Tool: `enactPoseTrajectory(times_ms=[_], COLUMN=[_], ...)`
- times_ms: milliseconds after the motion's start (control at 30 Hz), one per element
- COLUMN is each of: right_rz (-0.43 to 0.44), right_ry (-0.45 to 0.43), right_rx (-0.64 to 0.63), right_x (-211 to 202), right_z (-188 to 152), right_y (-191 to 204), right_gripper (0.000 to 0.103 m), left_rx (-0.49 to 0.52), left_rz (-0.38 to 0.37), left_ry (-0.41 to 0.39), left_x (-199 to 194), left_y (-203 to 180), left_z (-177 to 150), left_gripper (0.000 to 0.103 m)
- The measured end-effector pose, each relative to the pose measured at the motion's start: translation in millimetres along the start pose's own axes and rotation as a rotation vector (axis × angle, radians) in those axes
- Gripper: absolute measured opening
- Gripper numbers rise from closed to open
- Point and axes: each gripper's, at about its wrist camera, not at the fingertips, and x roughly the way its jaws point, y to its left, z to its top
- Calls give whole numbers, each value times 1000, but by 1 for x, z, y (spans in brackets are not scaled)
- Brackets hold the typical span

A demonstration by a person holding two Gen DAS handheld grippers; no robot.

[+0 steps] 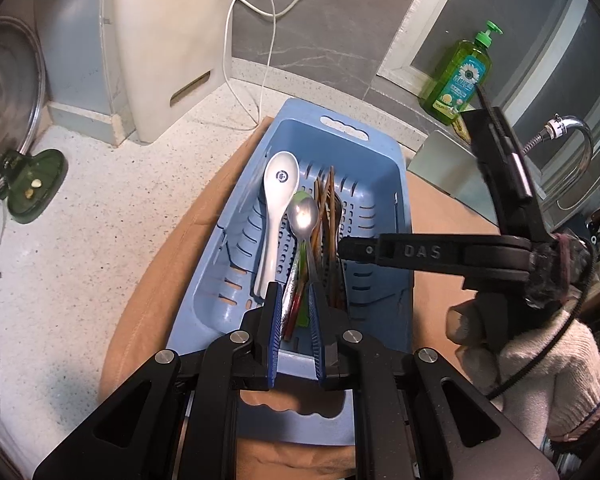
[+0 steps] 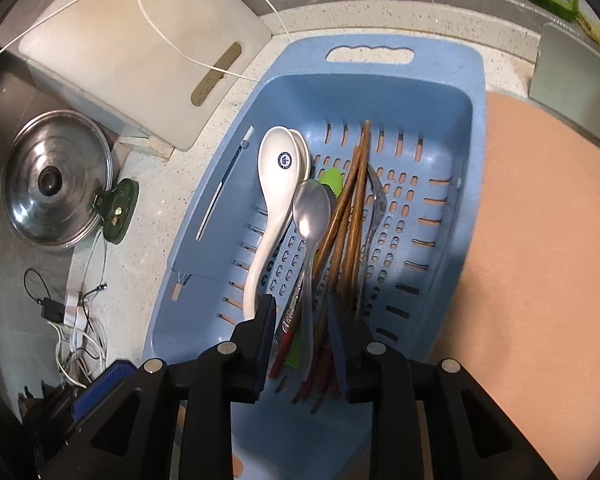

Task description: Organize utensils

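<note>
A blue slotted basket [image 1: 396, 184] [image 2: 472, 80] holds the utensils lengthwise. They are a white ceramic spoon [image 1: 278, 196] [image 2: 278, 184], a metal spoon [image 1: 304, 216] [image 2: 311, 208], brown wooden chopsticks [image 1: 326, 208] [image 2: 352, 208] and a green utensil [image 2: 332, 182]. My right gripper [image 2: 300, 300] hangs over the near ends, open. The metal spoon's handle and some chopsticks lie between its fingers, untouched by the pads. One right finger [image 1: 380, 254] reaches across the chopsticks. My left gripper [image 1: 294, 286] hovers above the basket's near end, open only narrowly, gripping nothing. Its blue pad [image 2: 100, 384] shows left of the basket.
The basket rests on a tan mat [image 2: 540, 240] on a speckled counter. A white cutting board [image 1: 172, 40] and a pot lid [image 2: 56, 180] in a green holder [image 1: 32, 184] stand at the left. Green soap bottle [image 1: 460, 76] and faucet [image 1: 572, 136] are at the right. A gloved hand [image 1: 540, 360] holds the right gripper.
</note>
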Motion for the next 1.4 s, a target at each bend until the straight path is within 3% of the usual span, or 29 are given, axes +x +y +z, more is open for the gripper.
enactPoseTrajectory(times_ms=[233, 633, 800, 867, 933, 1100, 1400], right_rz=[-9, -26, -6, 1, 5, -20, -69], right_ry=[-57, -167, -205, -206, -206, -218, -319], right_rx=[-85, -265, -299, -323, -341, -377, -406], right_x=[-30, -82, -100, -106, -111, -122, -162], right_z=[-10, -44, -54, -60, -65, -75, -89], right_y=[-5, -27, -41, -46, -49, -58, -72], right_gripper=[39, 61, 61, 61, 61, 61, 61], left_rx=[2, 18, 11, 7, 6, 5, -10], left_rz=[26, 60, 75, 78, 82, 100, 149], left_ry=[-16, -42, -48, -53, -60, -71, -115], left_x=[-5, -12, -14, -15, -17, -21, -33], left_y=[-11, -38, -47, -52, -57, -69, -90], left_z=[-3, -8, -13, -15, -18, -23, -30], left_gripper=[12, 12, 12, 18, 32, 34, 62])
